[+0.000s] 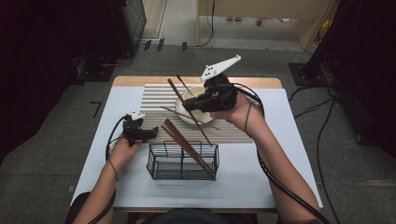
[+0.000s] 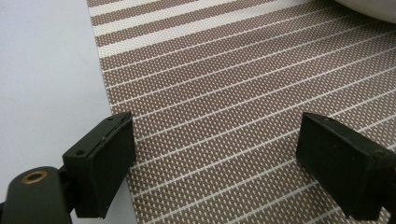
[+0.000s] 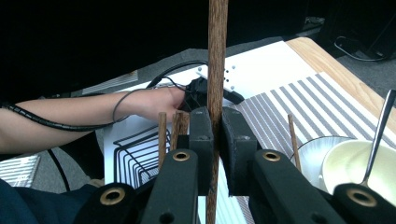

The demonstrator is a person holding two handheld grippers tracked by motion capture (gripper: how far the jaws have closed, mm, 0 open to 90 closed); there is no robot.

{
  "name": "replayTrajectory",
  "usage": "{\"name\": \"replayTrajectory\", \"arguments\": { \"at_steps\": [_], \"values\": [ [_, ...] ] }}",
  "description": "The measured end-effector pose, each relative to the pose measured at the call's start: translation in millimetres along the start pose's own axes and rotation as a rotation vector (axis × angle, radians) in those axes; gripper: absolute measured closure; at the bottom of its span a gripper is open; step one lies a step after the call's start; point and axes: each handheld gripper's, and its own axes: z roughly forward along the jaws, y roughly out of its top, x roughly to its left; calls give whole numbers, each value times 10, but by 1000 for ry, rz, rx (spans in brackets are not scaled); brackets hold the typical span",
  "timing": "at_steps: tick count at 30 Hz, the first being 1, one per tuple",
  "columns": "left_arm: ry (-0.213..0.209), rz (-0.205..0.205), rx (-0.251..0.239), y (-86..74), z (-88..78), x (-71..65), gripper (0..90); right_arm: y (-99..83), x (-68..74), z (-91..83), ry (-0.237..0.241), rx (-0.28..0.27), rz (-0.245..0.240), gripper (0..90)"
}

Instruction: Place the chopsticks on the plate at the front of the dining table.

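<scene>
Right tool [image 3: 215, 135]: jaws clamped on a single brown chopstick [image 3: 217, 56], which passes between the pads and rises steeply above them; in the high view this tool [image 1: 192, 105] hangs over the white bowl [image 1: 187, 98]. Just below and nearer the person, a black wire basket [image 1: 182, 161] holds further chopsticks [image 1: 187, 145] that lean out over its rim. Beside the held chopstick, a spoon [image 3: 378, 135] stands in the bowl. Left tool [image 2: 215, 158]: jaws wide apart, nothing between them, poised over the striped mat [image 2: 233, 84] at its edge with the white bench [image 2: 42, 70], left of the basket.
</scene>
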Motion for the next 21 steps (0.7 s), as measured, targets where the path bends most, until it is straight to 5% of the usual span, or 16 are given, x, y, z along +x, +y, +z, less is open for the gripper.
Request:
{"name": "replayTrajectory", "arguments": {
  "at_steps": [21],
  "values": [
    [3,-1,2,1,0,-4,121,174,-122,29,-73,61,-26,847]
  ]
}}
